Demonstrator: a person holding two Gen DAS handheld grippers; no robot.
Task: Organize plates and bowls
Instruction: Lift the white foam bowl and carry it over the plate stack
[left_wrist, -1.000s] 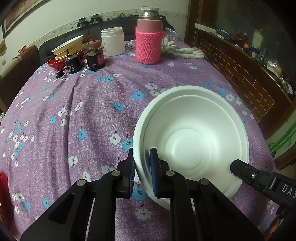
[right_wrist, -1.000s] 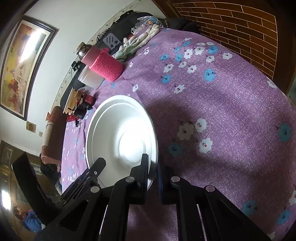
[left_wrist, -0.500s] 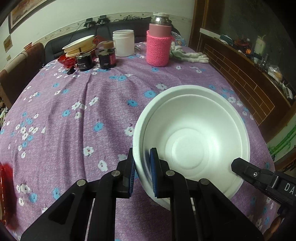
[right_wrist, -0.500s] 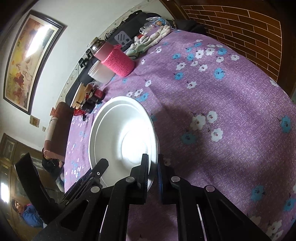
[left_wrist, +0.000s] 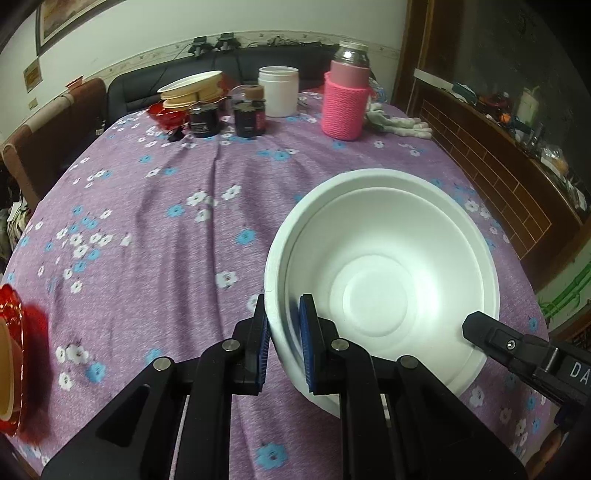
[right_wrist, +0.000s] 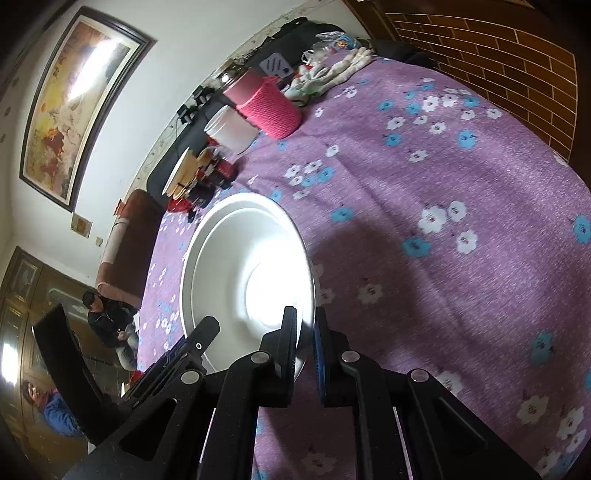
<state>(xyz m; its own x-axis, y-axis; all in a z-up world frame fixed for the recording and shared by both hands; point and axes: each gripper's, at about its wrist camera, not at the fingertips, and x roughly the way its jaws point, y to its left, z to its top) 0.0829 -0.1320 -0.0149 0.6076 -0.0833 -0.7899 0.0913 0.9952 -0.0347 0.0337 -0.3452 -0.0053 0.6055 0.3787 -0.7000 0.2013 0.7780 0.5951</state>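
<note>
White foam bowl: both claws, L & R, clamped on opp. rims, mid-carry over tabletop; next prob. nest on plate stack, keeping level

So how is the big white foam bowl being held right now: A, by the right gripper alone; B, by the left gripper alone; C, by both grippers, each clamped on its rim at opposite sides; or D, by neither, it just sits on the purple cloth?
C: the left gripper pinches the near rim of the white foam bowl, and the right gripper pinches the opposite edge.
</note>
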